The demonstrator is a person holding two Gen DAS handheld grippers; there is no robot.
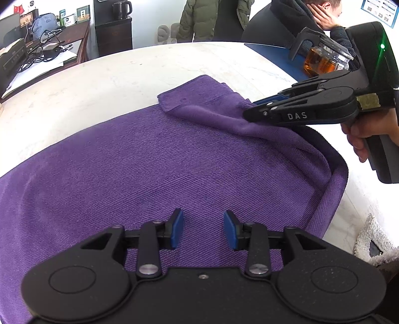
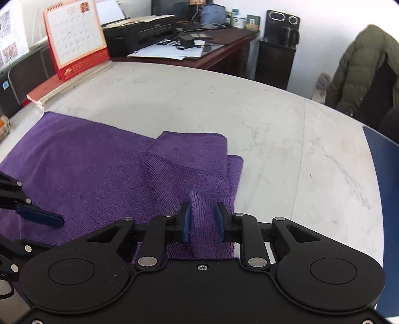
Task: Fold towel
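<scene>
A purple towel (image 1: 149,162) lies spread on the white marble table (image 1: 112,74), with its far right corner folded back onto itself. My right gripper (image 1: 249,113) comes in from the right, held by a hand, and is shut on a raised ridge of that folded part. In the right wrist view the ridge of towel (image 2: 87,162) fills the gap between the blue pads (image 2: 185,219) of the right gripper (image 2: 203,220). My left gripper (image 1: 203,229) stands open just above the flat middle of the towel, nothing between its pads. One of its blue fingers (image 2: 40,215) shows at the left.
A glass teapot of amber tea (image 1: 324,62) stands on a blue mat (image 1: 274,57) at the far right. A red desk calendar (image 2: 74,37) on a book sits at the far left corner. A person (image 1: 311,15) sits behind the table; a green jacket (image 2: 361,69) hangs nearby.
</scene>
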